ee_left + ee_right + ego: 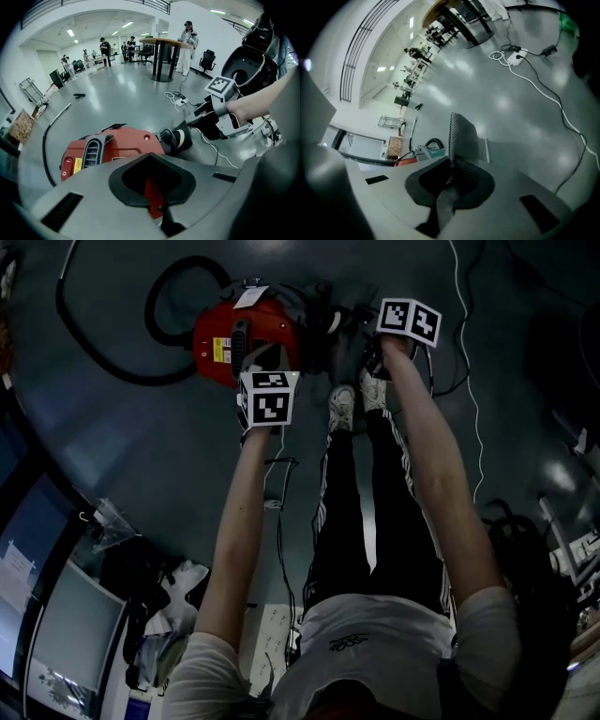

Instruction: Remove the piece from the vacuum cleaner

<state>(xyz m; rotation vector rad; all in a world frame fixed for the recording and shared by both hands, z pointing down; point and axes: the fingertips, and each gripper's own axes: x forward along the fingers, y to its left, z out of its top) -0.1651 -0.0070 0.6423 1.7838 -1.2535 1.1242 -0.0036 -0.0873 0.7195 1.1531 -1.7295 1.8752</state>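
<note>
The red vacuum cleaner (246,338) lies on the grey floor just ahead of the person's feet, and its body (112,147) shows in the left gripper view with a black hose socket (177,138) at its right end. My left gripper (267,397) hangs over it, and its jaws (152,199) are nearly closed on a thin red part of the cleaner. My right gripper (408,322) is to the right of the cleaner. It is shut (451,166) on a flat grey piece (461,136) with a dotted surface, held clear of the floor.
A black hose (103,357) loops on the floor left of the cleaner. Cables and a white power strip (516,57) lie on the floor beyond. The person's shoes (342,407) are beside the cleaner. A round table (164,44), chairs and several people stand far off.
</note>
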